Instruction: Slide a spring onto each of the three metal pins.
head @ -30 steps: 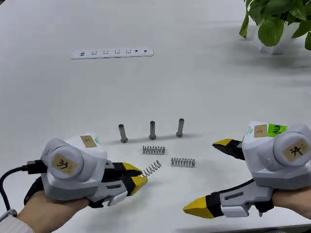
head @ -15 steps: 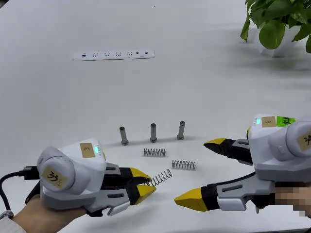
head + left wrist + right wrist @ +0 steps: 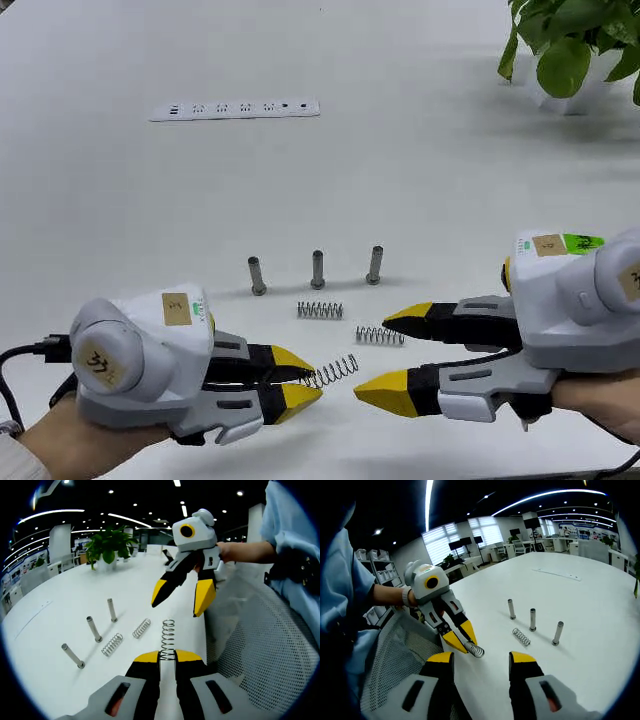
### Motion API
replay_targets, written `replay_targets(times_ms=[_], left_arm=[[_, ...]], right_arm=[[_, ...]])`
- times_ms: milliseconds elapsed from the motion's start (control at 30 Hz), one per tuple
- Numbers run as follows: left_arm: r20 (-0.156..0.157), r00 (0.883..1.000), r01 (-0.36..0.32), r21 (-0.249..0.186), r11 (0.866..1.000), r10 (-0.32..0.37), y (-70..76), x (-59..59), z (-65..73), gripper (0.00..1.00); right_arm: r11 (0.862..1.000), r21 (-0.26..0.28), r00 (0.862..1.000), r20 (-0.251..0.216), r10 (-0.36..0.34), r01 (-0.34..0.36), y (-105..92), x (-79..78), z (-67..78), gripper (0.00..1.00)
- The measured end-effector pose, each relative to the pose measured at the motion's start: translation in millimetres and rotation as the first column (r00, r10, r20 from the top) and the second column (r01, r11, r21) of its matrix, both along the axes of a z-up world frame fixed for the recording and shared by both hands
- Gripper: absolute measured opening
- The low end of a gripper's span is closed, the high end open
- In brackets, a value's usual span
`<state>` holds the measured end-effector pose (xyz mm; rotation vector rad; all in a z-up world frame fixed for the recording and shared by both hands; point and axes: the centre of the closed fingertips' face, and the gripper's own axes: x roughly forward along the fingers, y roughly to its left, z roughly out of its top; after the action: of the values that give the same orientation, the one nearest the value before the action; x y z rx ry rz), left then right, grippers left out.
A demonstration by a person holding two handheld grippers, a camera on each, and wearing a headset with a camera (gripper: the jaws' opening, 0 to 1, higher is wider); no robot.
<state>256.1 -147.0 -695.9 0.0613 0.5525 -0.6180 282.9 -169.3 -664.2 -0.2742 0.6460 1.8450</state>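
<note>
Head view, at 7 o'clock: left gripper [image 3: 312,383] with jaws pinching the near end of one spring [image 3: 332,371], coil pointing toward 2 o'clock. At 4 o'clock, right gripper [image 3: 372,355] with jaws spread wide, yellow tips just beside that coil's free end. At centre, three pins [image 3: 317,269] upright in a row, two loose springs [image 3: 319,310] lying just below them. At 11, power strip [image 3: 235,109]; at 1, plant [image 3: 570,45]. Left gripper view: pinched coil rising from 6 toward centre, right gripper's parted jaws beyond it near 12, pins at 8. Right gripper view: own jaws apart at 6, left gripper at 9 with the coil at its tips, pins at 4.
</note>
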Motion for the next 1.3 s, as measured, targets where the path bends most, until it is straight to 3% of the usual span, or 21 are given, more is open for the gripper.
replay_targets(times_ms=[100,433,667,967,1200,1300], left_arm=[[0.005,1.000,0.006,-0.001,1.000,-0.006,-0.9,-0.3,1.0,0.10],[0.013,0.999,0.037,-0.001,0.999,-0.037,-6.6,-1.9,4.5,0.10],[0.014,0.997,0.076,0.024,0.997,-0.077,-12.0,-5.5,4.3,0.10],[0.017,0.995,0.101,0.013,0.995,-0.101,-20.2,-6.8,6.6,0.10],[0.007,0.995,0.101,0.011,0.995,-0.101,-21.1,-7.7,5.6,0.10],[-0.001,0.995,0.099,0.011,0.995,-0.099,-21.7,-7.4,5.3,0.10]], right_arm=[[1.000,0.003,1.000,-0.015,0.024,-0.024,-0.1,-5.3,-0.1,0.30],[0.998,-0.001,0.997,-0.054,0.058,-0.058,-0.3,-11.1,-2.3,0.20],[0.998,-0.016,0.995,-0.073,0.065,-0.067,-2.5,-13.1,-7.9,0.17],[0.995,-0.032,0.991,-0.098,0.091,-0.094,-5.9,-18.2,-13.7,0.12],[0.994,-0.035,0.990,-0.092,0.103,-0.107,-7.4,-19.4,-12.7,0.12],[0.992,-0.037,0.991,-0.067,0.116,-0.119,-7.2,-20.7,-10.4,0.12]])
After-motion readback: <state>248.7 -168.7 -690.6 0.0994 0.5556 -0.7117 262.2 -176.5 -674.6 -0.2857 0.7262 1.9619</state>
